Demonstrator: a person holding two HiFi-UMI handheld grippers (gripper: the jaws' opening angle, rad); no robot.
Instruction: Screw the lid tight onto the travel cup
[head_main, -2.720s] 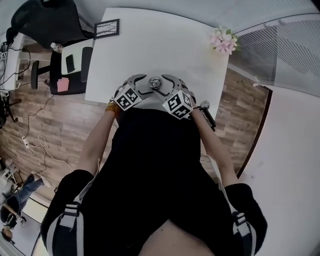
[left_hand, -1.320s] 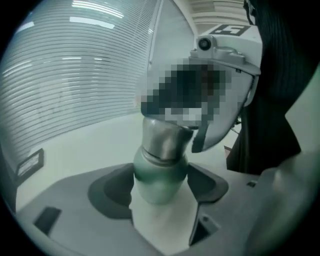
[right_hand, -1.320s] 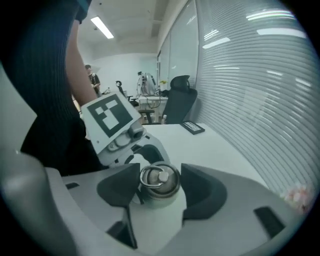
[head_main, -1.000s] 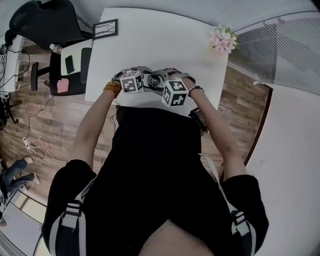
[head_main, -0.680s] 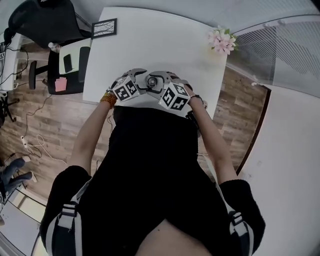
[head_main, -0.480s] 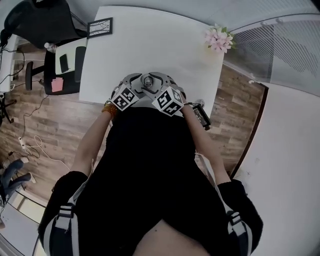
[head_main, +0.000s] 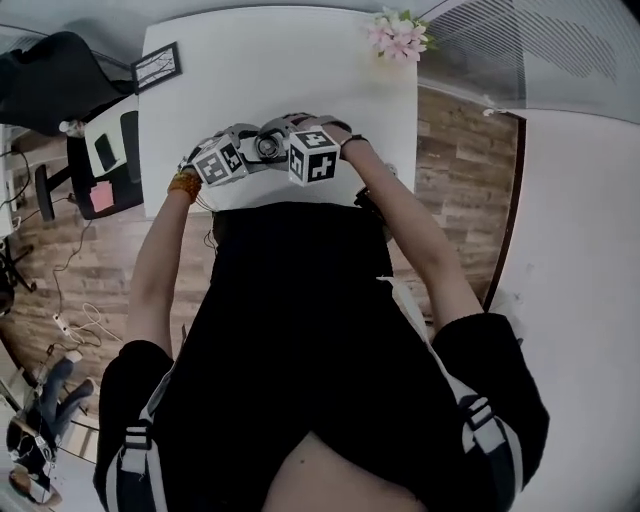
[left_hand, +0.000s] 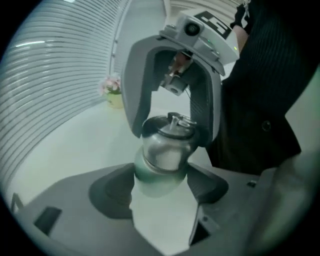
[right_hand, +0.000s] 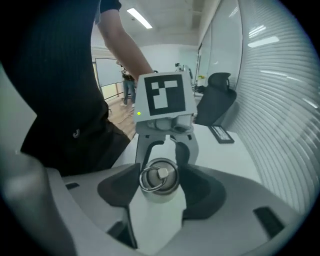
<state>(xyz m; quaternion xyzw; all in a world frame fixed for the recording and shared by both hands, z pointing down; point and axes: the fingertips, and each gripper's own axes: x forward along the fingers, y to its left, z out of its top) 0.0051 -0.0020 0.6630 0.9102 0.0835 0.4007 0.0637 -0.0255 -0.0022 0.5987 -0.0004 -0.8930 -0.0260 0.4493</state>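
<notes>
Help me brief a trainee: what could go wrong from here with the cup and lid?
The travel cup between the closing left tongs looks smooth; it could slip or spin.
The closing right tongs hold the lid; a tilted start may cross-thread it.
Both work at the near edge of the table, so a drop could reach the floor.

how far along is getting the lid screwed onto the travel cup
Done: the lid already sits on the travel cup, with no gap showing in the left gripper view.
In hand: the left gripper is closing its fingers round the cup's body, and the right gripper is closing on the lid.
Left: the final tightening. Whether the thread is fully home cannot be seen.
</notes>
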